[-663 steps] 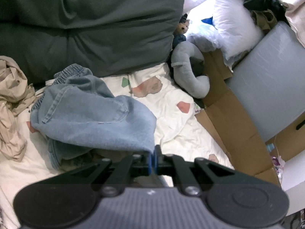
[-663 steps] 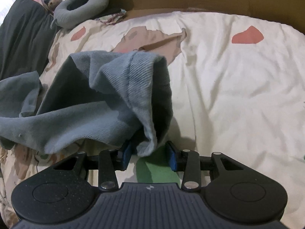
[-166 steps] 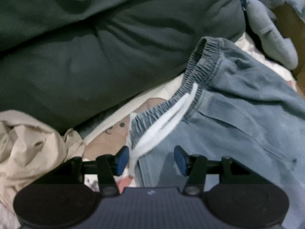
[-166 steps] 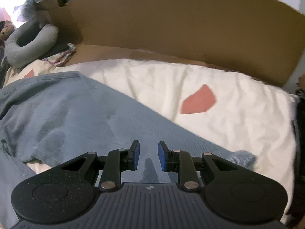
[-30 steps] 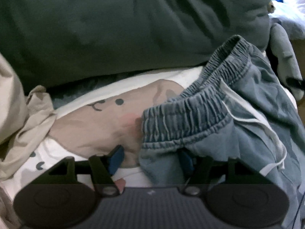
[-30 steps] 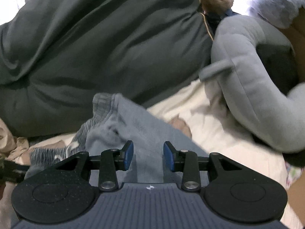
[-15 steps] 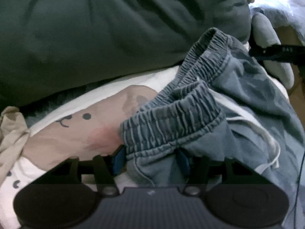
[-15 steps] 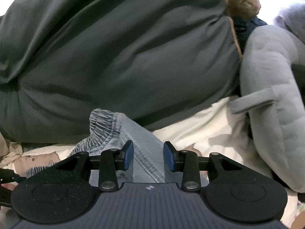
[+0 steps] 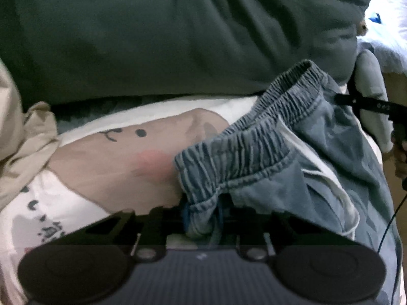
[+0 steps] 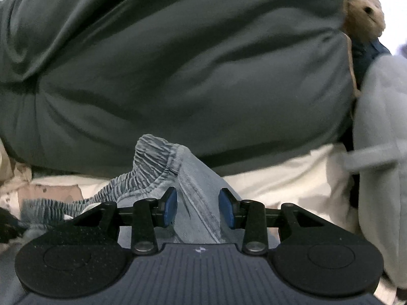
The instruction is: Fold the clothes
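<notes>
Left gripper closing on jeans waistband corner, seemingly pinched.

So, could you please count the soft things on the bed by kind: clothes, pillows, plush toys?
Clothes: 2, blue denim pants and beige garment
Pillows: 1, dark green pillow
Plush toys: 2, grey plush and brown bear
Total: 5
</notes>
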A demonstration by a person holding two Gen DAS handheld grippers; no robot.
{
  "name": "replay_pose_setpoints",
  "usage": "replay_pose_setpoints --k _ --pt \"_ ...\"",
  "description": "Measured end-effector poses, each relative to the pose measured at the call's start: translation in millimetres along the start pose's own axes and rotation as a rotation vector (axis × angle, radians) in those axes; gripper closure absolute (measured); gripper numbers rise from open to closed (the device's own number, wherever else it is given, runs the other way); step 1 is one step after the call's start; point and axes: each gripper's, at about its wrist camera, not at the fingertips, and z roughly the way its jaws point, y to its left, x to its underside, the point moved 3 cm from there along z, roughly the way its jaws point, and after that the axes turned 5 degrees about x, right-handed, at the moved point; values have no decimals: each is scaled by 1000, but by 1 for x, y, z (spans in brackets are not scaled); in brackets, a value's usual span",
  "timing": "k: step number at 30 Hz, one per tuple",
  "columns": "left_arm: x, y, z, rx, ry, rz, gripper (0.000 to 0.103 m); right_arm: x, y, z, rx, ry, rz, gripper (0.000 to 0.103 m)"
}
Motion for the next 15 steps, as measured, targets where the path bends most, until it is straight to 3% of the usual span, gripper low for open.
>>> replay_pose_setpoints --k 3,4,5,10,15 --pt "-3 -5 -11 -22 -19 26 84 -5 6 14 29 34 -57 60" --pt "-4 -6 -15 -35 -26 35 85 -5 8 20 48 59 -81 65" --pt "-5 -6 -19 -54 -33 41 85 -5 7 24 55 72 -92 90" --pt "-10 -3 -50 -117 -72 75 87 -5 4 12 -15 89 -56 93" --pt "-15 -1 -84 -149 -88 96 87 -19 2 -31 -37 71 -47 93"
